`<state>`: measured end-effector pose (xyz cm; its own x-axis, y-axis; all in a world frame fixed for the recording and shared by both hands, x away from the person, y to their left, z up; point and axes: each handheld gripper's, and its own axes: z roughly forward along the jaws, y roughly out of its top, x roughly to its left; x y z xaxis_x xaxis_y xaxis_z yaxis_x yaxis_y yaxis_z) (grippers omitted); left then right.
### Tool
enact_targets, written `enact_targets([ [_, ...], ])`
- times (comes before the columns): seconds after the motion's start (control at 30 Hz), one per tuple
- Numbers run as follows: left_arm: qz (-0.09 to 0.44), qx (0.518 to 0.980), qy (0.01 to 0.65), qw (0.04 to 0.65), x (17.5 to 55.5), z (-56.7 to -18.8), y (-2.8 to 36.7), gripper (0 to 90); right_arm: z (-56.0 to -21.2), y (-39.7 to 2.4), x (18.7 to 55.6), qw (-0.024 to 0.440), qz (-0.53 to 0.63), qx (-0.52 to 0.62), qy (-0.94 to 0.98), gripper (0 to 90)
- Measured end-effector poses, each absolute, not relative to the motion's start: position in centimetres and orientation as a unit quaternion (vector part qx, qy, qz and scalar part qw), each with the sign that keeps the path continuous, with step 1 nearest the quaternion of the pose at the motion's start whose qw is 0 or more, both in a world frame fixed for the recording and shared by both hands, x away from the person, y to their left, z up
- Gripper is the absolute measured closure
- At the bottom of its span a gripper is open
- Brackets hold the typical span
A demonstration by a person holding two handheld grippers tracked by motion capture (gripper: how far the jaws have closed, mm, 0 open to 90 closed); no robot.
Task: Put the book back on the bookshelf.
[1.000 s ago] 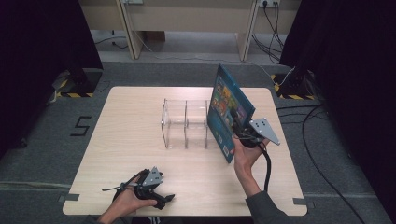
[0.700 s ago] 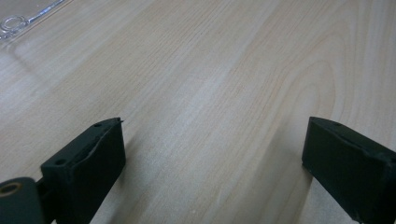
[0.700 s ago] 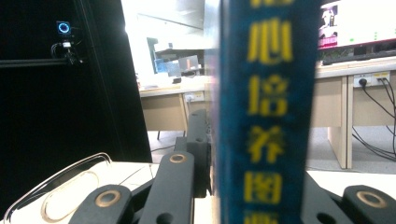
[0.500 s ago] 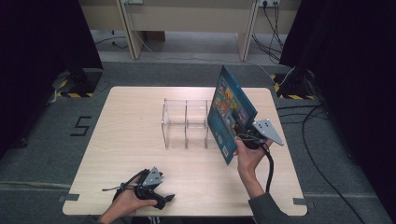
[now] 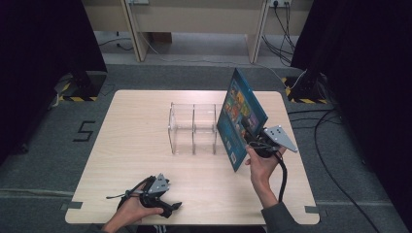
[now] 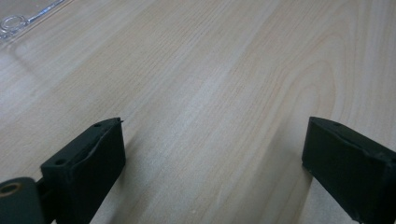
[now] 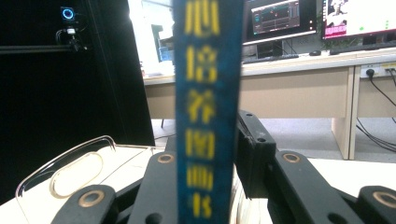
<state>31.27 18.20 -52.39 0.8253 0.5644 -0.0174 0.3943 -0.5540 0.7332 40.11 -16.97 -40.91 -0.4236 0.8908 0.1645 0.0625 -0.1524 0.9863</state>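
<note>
Right now 1 blue hardcover picture book (image 5: 240, 119) stands tilted on the pale wooden table (image 5: 136, 131), just right of 1 clear acrylic rack (image 5: 193, 127) with 2 open compartments. Of the 2 grippers, the right gripper (image 5: 253, 138) has the book's yellow-lettered spine (image 7: 205, 107) between its jaws, which have just been easing apart, though the left one looks close against the cover. Near the table's front edge, the left gripper (image 5: 167, 206) rests with jaws wide apart and nothing between them
</note>
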Motion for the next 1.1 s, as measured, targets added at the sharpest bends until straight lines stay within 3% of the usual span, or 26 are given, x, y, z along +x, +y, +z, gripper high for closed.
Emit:
enact_targets([
  [0.53, 0.111, 0.874, 0.274, 0.385, 31.3, -52.4, 18.2, 4.9, -41.3, -17.6, 39.5, 0.314, 0.625, 0.425, 0.575, 66.7],
  [1.1, 0.110, 0.875, 0.273, 0.385, 31.3, -52.4, 18.2, 4.0, -41.5, -18.3, 38.0, 0.286, 0.631, 0.427, 0.581, 51.4],
])
